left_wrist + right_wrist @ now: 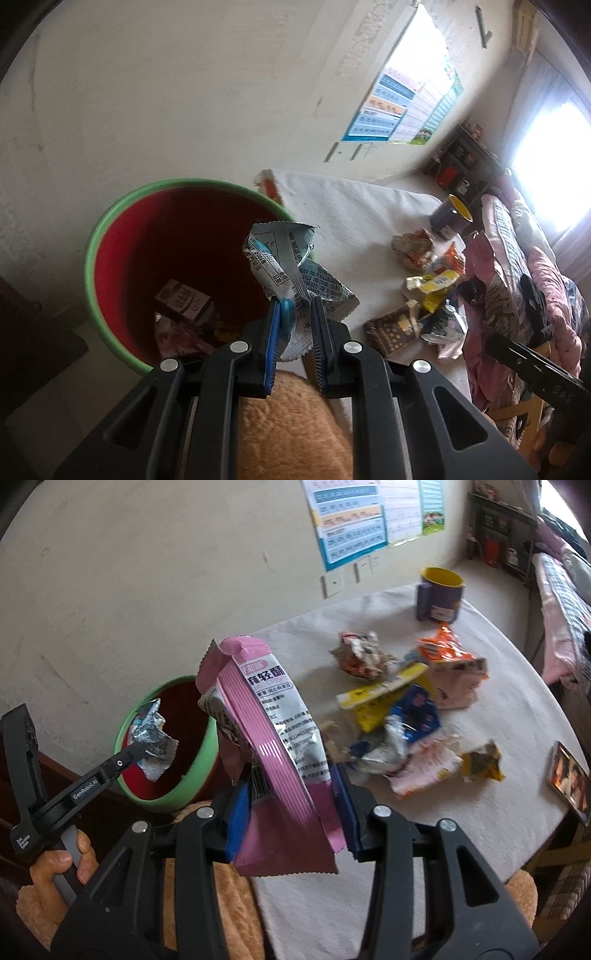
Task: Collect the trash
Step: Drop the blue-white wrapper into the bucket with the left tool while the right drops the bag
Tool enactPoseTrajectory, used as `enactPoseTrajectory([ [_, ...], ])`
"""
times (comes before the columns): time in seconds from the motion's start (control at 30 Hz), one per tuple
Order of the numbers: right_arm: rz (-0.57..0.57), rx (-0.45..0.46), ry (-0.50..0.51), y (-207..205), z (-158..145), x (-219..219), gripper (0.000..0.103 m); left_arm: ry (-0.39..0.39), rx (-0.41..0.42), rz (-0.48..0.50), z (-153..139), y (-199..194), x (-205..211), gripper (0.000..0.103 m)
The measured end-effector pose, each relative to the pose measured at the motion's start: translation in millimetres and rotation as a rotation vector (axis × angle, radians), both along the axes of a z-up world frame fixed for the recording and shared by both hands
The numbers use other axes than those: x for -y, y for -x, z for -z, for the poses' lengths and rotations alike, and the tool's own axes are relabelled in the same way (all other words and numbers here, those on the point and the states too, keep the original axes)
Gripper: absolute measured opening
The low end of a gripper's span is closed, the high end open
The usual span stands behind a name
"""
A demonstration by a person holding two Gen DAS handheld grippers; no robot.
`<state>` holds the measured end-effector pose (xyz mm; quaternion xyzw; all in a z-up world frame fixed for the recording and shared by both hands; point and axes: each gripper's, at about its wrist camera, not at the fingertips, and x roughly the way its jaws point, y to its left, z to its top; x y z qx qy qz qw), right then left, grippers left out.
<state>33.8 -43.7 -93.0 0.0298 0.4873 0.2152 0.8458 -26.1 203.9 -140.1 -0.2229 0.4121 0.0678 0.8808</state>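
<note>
- Left of the frame: a round bin (122, 258), green rim and smooth red inside, with a few packets lying at its bottom.
- The left claw (293, 314) is clamped on a crinkled silver-blue wrapper (284, 258), held over the bin's mouth.
- Centre of the right wrist view: the right claw (291, 794) is clamped on a glossy pink ribbed snack bag (273, 716).
- Right: a pile of crumpled wrappers (406, 701) lies on the pale cloth-covered worktop (498, 775), with a purple mug (439, 594) behind it.
</note>
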Motion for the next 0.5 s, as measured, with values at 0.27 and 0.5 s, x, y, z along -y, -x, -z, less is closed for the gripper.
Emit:
enactPoseTrajectory([
  [0.27, -0.087, -0.014, -0.006, -3.3, 1.6, -43.1, 0.042, -0.005, -0.015, -0.065, 6.0, 9.5, -24.9, 0.014],
  [0.5, -0.151, -0.03, 0.002, -6.9, 5.9, -79.8, 0.042, 0.003, -0.027, -0.132, 13.8, 18.0, -52.8, 0.014],
])
